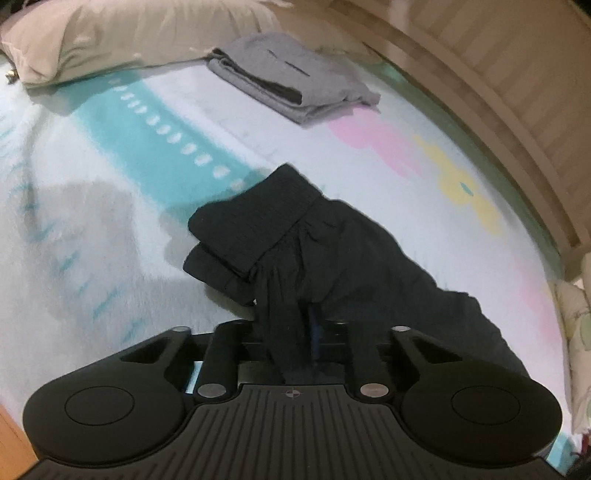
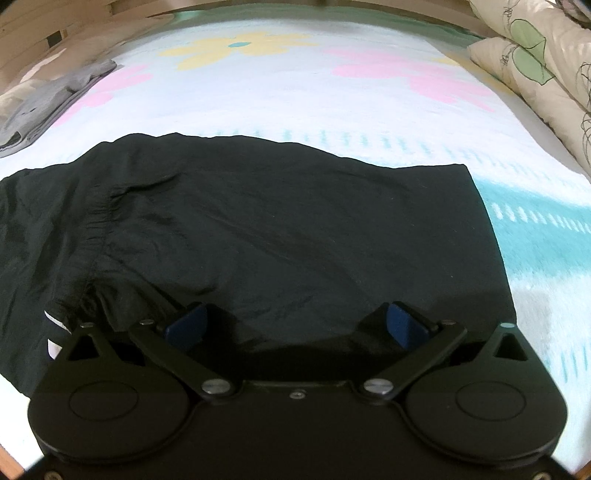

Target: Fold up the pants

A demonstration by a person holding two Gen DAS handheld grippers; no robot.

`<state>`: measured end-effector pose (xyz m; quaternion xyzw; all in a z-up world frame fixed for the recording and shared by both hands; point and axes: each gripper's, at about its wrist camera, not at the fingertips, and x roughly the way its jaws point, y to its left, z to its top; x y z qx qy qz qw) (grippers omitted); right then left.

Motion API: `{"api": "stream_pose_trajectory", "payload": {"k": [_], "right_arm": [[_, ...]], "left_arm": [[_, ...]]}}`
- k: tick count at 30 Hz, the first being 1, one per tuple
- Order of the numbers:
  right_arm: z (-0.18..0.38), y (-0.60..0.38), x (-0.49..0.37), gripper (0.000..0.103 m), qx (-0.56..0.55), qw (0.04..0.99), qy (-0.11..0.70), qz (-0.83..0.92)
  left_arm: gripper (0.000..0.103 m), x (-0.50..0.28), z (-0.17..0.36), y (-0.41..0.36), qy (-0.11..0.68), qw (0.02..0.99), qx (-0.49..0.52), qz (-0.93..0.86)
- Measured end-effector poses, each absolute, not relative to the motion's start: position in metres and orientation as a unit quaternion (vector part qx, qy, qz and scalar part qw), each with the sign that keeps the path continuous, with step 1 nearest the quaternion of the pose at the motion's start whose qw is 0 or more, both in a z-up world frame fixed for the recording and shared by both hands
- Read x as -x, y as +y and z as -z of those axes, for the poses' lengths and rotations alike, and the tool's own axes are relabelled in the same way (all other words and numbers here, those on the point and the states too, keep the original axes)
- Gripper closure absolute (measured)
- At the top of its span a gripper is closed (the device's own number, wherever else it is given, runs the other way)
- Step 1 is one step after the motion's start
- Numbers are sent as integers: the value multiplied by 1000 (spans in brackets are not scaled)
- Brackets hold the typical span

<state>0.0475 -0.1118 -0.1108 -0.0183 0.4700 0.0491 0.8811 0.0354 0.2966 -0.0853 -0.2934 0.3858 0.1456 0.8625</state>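
In the left wrist view, the left gripper point(image 1: 299, 332) has its fingers pinched on a bunch of the black pants point(image 1: 332, 251), lifting the ribbed cuff end above the bed point(image 1: 110, 221), so a fold looks underway, not finished. In the right wrist view, the right gripper point(image 2: 295, 325) hovers with fingers spread wide over the flat part of the pants point(image 2: 277, 221), holding nothing; the final folds appear still to come.

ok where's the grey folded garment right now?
The grey folded garment lies on the bedsheet near the top of the left wrist view, beside the pillow and beyond the black pants; in the right wrist view it sits at the far left edge.
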Motion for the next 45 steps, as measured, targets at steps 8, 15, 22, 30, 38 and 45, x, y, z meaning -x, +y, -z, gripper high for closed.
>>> {"api": "stream_pose_trajectory", "payload": {"k": [8, 15, 22, 30, 38, 45], "right_arm": [[108, -117, -50, 0, 24, 873, 482, -72], [89, -138, -51, 1, 25, 882, 468, -57], [78, -181, -50, 1, -13, 893, 449, -27], [76, -222, -54, 1, -51, 891, 451, 18], [65, -227, -54, 1, -67, 902, 426, 17], [70, -216, -56, 1, -87, 905, 416, -30]], "left_arm": [[96, -32, 12, 235, 316, 918, 218, -97], [96, -40, -33, 138, 278, 946, 167, 14], [96, -62, 10, 35, 353, 923, 112, 107], [72, -59, 60, -20, 422, 888, 39, 176], [44, -43, 20, 20, 350, 921, 56, 161], [39, -55, 34, 54, 384, 921, 32, 50]]}}
